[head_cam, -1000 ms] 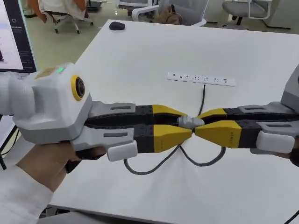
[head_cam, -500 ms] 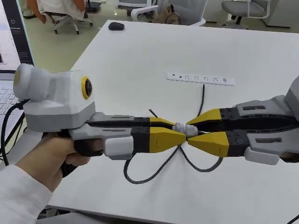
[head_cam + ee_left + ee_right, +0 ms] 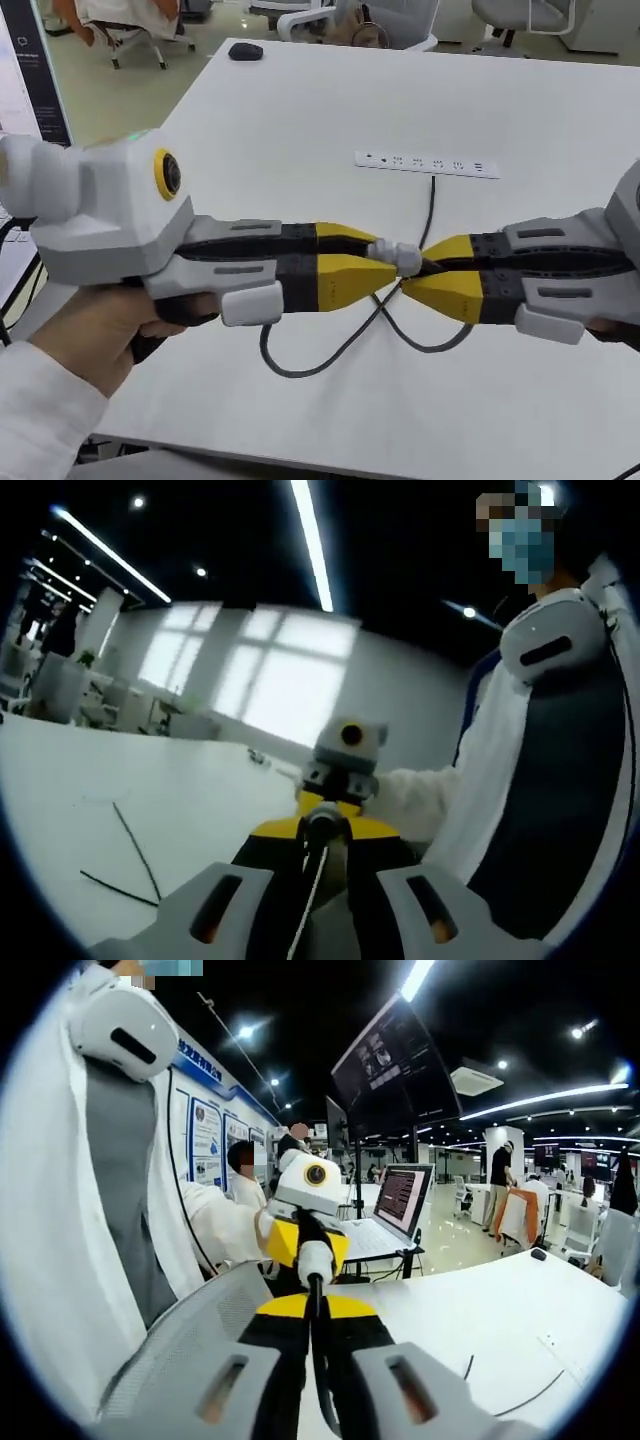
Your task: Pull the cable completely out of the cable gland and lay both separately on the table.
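Two grippers meet tip to tip above the near half of the white table, well inside its edges. The left gripper, held in a hand by the near left corner, has its yellow jaws clamped on the cable gland. The gland is a small pale grey fitting with a rounded nut, and it sticks out past the jaw tips, slightly tilted. In the right gripper view it shows as a white knob, with the dark cable running from it back between that gripper's own jaws. The right gripper is pinched on this cable just beside the gland.

Dark grey cord lies in two crossing loops on the table under the tips. I cannot tell which strand rises to the gland. A power strip lies toward the far edge and a mouse near the far left corner.

Half a second ago the gland sat level between both pairs of tips. It now stands a little above the right gripper's tips, and the short dark end seen above the left jaws has gone from sight.
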{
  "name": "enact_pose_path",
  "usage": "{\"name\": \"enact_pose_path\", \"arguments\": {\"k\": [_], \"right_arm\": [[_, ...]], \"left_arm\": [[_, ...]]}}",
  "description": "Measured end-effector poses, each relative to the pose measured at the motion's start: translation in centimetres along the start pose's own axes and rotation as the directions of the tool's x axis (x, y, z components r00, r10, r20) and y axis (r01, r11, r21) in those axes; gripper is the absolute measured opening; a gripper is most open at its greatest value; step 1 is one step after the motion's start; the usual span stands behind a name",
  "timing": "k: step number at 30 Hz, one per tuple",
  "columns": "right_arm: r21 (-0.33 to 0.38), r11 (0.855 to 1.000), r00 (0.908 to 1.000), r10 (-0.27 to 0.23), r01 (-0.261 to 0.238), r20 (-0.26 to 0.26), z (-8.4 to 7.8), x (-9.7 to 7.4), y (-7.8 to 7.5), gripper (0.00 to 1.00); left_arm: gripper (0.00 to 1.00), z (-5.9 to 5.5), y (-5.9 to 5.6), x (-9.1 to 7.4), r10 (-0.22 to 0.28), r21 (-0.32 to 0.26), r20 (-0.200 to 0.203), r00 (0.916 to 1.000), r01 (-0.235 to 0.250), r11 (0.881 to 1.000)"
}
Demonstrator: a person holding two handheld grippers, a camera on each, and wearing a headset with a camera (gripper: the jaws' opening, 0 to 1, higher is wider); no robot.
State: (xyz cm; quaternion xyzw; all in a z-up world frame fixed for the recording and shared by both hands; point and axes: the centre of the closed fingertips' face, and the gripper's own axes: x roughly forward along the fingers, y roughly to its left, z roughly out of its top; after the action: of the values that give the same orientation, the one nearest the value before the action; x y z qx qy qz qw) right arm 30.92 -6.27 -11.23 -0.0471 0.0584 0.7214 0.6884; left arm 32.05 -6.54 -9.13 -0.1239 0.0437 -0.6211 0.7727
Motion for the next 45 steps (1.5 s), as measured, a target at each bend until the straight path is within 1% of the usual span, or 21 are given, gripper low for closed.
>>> {"name": "enact_pose_path", "arguments": {"k": [2,3,5,6,7,10,12,13,14,18,20,21,22,26,27,30,33,35,40,43,45], "right_arm": [[-0.001,1.0,0.9999,-0.007,0.007,0.011,-0.1,0.0,0.1,0.02],[0.01,1.0,0.9998,0.0,0.0,0.019,-0.2,0.0,0.4,0.02],[0.011,1.0,0.9996,-0.007,0.006,0.029,-0.2,0.0,0.6,0.02],[0.013,1.0,0.9992,-0.008,0.007,0.038,-0.2,0.0,0.7,0.02],[0.018,1.0,0.999,-0.006,0.005,0.045,-0.2,0.0,0.9,0.02],[0.019,1.0,0.9983,0.0,-0.001,0.058,-0.1,0.0,1.4,0.02],[0.062,0.998,0.9985,-0.013,0.01,0.054,-0.3,-0.2,1.5,0.02],[0.079,0.997,0.9989,-0.007,0.003,0.047,-0.4,-0.2,1.7,0.02],[0.107,0.994,0.9992,-0.005,0.001,0.039,-0.6,-0.4,1.9,0.02],[0.139,0.99,0.9994,-0.02,0.016,0.029,-1.0,-0.7,2.0,0.02],[0.145,0.989,0.9991,-0.036,0.032,0.025,-1.2,-1.0,2.0,0.02],[0.146,0.989,0.9992,-0.037,0.034,0.017,-1.5,-1.1,2.1,0.02],[0.149,0.988,0.9992,-0.039,0.037,0.012,-1.6,-1.2,2.1,0.02],[0.152,0.987,0.999,-0.045,0.045,-0.003,-2.0,-1.1,2.4,0.02],[0.151,0.987,0.9988,-0.047,0.048,-0.011,-2.0,-1.1,2.4,0.02],[0.155,0.986,0.9982,-0.059,0.059,-0.003,-1.8,-1.3,2.1,0.02],[0.146,0.987,0.9975,-0.068,0.07,-0.02,-1.9,-1.2,1.9,0.02],[0.139,0.988,0.9973,-0.067,0.07,-0.031,-2.1,-1.2,1.8,0.02],[0.13,0.988,0.9958,-0.074,0.08,-0.053,-2.4,-1.5,1.5,0.02],[0.12,0.988,0.9921,-0.083,0.095,-0.094,-3.4,-2.0,1.1,0.02],[0.119,0.988,0.9888,-0.087,0.101,-0.121,-4.3,-2.3,0.9,0.02]], "left_arm": [[0.18,-0.3,-0.4,0.3,-0.005,0.047,-0.006,1.0,0.005,0.999],[0.21,-0.6,-0.8,0.5,-0.019,0.042,-0.009,0.9998,0.02,0.999],[0.29,-0.7,-1.3,0.8,-0.034,0.035,0.003,0.9994,0.034,0.999],[0.32,-1.0,-1.3,1.1,-0.033,0.036,-0.001,0.9994,0.033,0.999],[0.3,-1.3,-1.3,1.3,-0.032,0.04,-0.006,0.9995,0.032,0.999],[0.21,-2.2,-1.4,1.6,-0.046,0.03,-0.017,0.9988,0.047,0.998],[0.21,-2.3,-1.5,1.7,-0.054,-0.017,-0.001,0.9985,0.054,0.998],[0.21,-2.4,-1.7,1.8,-0.061,-0.037,-0.002,0.9981,0.061,0.997],[0.21,-2.6,-1.9,1.8,-0.066,-0.033,0.0,0.9978,0.066,0.997],[0.21,-2.9,-2.1,2.0,-0.075,-0.041,0.012,0.9971,0.076,0.996],[0.2,-2.8,-2.0,2.1,-0.076,-0.053,0.033,0.9966,0.077,0.996],[0.17,-2.5,-1.8,2.2,-0.068,-0.086,0.061,0.9959,0.073,0.994],[0.17,-2.5,-1.8,2.1,-0.073,-0.102,0.067,0.9951,0.08,0.992],[0.17,-2.9,-2.2,2.7,-0.1,-0.077,0.044,0.994,0.104,0.992],[0.17,-2.8,-2.1,2.7,-0.103,-0.075,0.048,0.9936,0.106,0.992],[0.17,-2.4,-2.0,2.7,-0.108,-0.088,0.065,0.992,0.114,0.99],[0.17,-2.5,-1.9,2.7,-0.106,-0.079,0.055,0.9928,0.11,0.991],[0.17,-2.6,-1.8,2.5,-0.109,-0.095,0.053,0.9926,0.113,0.989],[0.17,-2.3,-1.3,1.6,-0.088,-0.102,0.072,0.9935,0.095,0.99],[0.17,-2.3,-0.8,0.9,-0.068,-0.106,0.076,0.9948,0.076,0.991],[0.17,-2.5,-0.5,0.7,-0.055,-0.097,0.062,0.9965,0.061,0.993]]}}
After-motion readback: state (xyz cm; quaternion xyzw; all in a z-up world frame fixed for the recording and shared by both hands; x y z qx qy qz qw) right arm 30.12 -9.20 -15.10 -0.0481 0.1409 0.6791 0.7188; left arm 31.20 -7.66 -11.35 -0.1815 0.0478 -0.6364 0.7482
